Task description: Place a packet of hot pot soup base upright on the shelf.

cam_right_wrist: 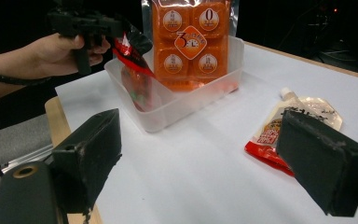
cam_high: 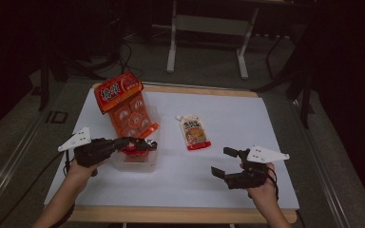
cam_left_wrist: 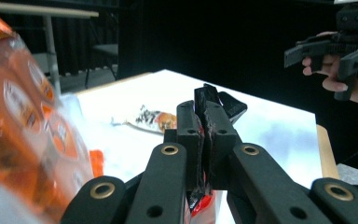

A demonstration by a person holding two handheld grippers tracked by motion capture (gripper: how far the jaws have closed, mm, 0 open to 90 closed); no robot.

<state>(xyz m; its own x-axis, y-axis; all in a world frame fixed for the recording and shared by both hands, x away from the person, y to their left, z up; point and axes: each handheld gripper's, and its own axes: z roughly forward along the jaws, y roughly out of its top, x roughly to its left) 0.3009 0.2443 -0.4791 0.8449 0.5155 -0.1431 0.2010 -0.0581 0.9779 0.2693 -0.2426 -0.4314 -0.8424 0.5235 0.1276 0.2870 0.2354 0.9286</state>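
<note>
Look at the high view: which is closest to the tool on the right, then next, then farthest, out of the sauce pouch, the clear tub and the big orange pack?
1. Sauce pouch, mid-table.
2. Clear tub, left side.
3. Big orange pack, standing in the tub, leaning back.

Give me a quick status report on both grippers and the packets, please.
Left gripper shut on red packet, over clear bin. Right gripper open, holding nothing. Orange pack stands in the bin. Pouch lies loose on table.

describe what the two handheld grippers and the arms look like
Both the left gripper and the right gripper are matte black with linked bars, brass-coloured pivot pins and blocky jaws. Each carries a pale grey three-cornered plate and trails a black cable. The forearms are bare, with no sleeves in sight.
</note>
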